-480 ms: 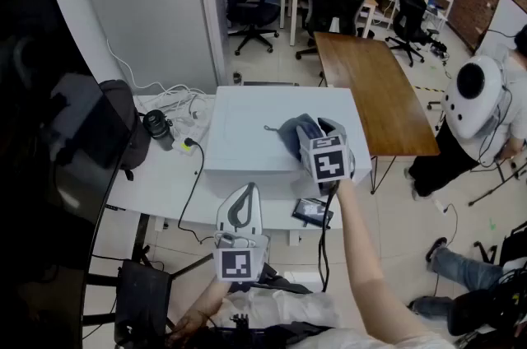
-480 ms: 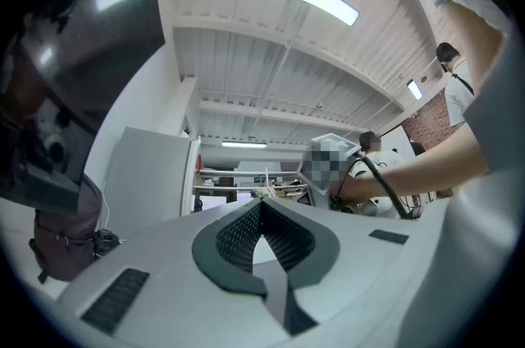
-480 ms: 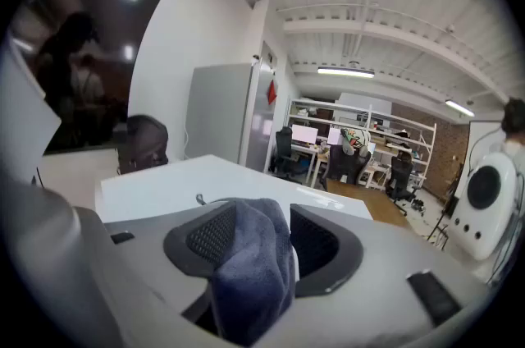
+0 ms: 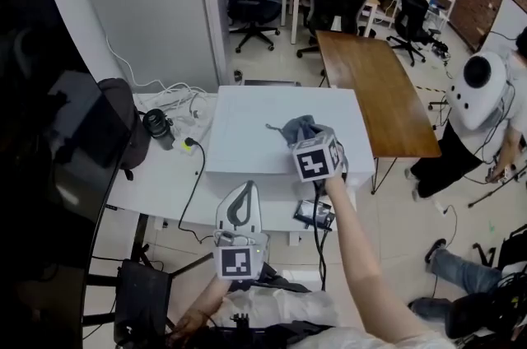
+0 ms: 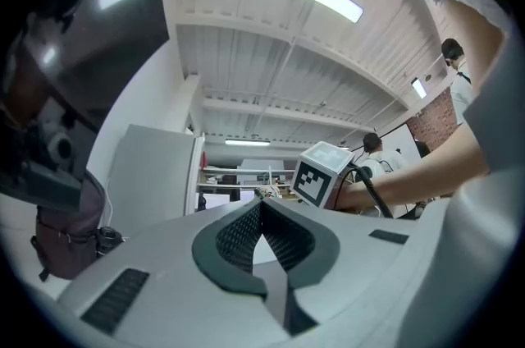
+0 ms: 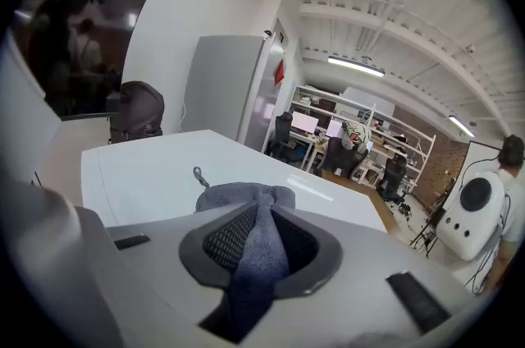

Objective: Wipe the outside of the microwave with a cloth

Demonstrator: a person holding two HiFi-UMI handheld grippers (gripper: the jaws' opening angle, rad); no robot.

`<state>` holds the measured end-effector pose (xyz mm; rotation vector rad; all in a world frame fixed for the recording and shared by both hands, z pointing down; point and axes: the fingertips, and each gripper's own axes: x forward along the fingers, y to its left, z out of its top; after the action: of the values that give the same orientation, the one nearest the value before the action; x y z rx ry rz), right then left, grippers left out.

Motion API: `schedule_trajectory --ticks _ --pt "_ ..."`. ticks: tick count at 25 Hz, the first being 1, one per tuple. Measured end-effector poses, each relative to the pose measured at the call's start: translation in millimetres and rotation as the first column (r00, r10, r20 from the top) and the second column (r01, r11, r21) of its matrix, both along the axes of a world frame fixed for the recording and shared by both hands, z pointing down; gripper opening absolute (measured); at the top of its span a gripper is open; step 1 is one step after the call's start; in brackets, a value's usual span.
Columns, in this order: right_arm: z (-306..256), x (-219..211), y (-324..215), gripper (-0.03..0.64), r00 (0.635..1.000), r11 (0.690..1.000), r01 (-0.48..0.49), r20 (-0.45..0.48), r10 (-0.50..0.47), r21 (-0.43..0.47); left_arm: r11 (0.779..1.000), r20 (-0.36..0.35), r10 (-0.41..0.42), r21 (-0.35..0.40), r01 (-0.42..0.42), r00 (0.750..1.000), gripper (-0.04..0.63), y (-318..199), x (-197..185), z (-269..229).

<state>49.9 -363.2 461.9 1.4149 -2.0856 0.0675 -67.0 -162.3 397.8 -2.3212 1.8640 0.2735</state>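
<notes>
A dark glossy panel (image 4: 49,141) fills the left edge of the head view, and what it is cannot be made out. Beside it on the white desk (image 4: 160,183) sit a black bag (image 4: 123,121) and white cables (image 4: 177,102).

The left hand-held gripper (image 5: 261,207) is low in front of the desk, clenched on nothing, its jaws meeting at the tips.

The microwave (image 4: 247,133) stands on the desk with only its white top showing. Its door and sides are hidden from every view.

The blue-grey cloth (image 4: 298,127) lies bunched on that top near the right front corner. The right hand-held gripper (image 6: 260,211) grasps it, with a fold pinched between the jaws. In the head view, the gripper's marker cube (image 4: 317,158) covers the jaws.

A dark flat object (image 4: 313,213) under the forearm is partly hidden. Farther right stands a wooden table (image 4: 375,88). A person (image 4: 482,104) is cut off by the frame edge.
</notes>
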Motion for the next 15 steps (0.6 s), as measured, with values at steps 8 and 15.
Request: schedule_trajectory --ticks 8,15 --pt "-69.2 -54.2 -1.9 0.071 0.981 0.991 0.085 0.167 -0.102 0.108 0.999 -0.012 -0.034 -0.016 0.034 0.999 0.002 -6.1 -21.6 4.7" --pt "-89.4 -169.4 -18.9 0.07 0.952 0.959 0.228 0.17 -0.256 0.169 0.998 0.004 -0.069 -0.002 0.069 0.998 0.002 -2.1 -43.4 2.2"
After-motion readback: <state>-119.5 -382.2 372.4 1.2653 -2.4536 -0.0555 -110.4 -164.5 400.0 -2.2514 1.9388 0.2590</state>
